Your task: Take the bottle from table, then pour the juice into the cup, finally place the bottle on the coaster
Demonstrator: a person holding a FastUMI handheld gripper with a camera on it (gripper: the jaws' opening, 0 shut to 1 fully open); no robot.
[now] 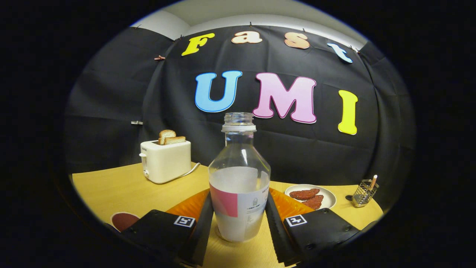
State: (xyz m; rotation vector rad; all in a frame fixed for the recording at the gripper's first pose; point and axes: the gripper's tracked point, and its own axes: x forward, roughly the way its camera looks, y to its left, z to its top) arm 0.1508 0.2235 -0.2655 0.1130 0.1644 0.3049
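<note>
A: Gripper view: your fingers (240,223) sit spread either side of the bottle (239,186), which stands between them on the desk (111,190). Whether they touch it, I can't tell.

B: Handling?

A: Upright, mouth up, uncapped. Likely smooth, half full, sloshy; grip the labelled lower body.

The bottle (239,186) fills the gap between the fingers (202,227), seemingly touching both; toaster (165,160) stands well apart.
</note>
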